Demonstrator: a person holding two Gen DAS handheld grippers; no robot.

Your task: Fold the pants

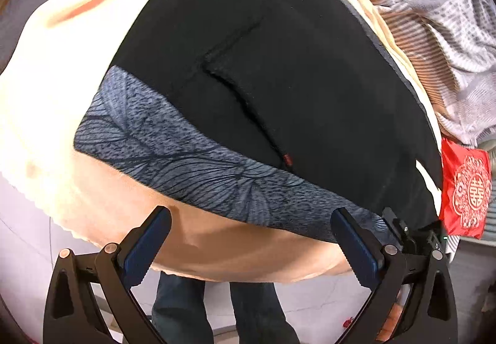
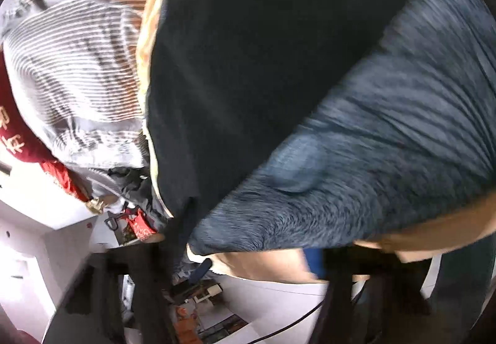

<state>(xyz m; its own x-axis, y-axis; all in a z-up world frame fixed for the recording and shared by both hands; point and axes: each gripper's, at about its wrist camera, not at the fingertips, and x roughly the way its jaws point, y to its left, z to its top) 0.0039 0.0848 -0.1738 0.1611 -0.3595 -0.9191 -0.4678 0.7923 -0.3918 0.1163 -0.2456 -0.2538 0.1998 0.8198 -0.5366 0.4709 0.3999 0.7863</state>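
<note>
Black pants spread over a cream-covered bed, seen from two hand-held tongs.

The left tongs (image 1: 249, 238) stand spread wide, holding nothing, hovering just off the grey patterned waistband (image 1: 173, 154) of the pants (image 1: 279, 64) near the cream cover (image 1: 62, 96)'s front edge. The right tongs (image 2: 248, 263) are blurred; whether they pinch the waistband cannot be told. Striped bedding (image 1: 434, 18) lies beyond, a red bag (image 1: 465, 189) alongside.

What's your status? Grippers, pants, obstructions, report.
Left gripper open, empty, near waistband. Right gripper at waistband corner, blurred, grip unclear. Pants flat on blanket. Nothing on them.
</note>
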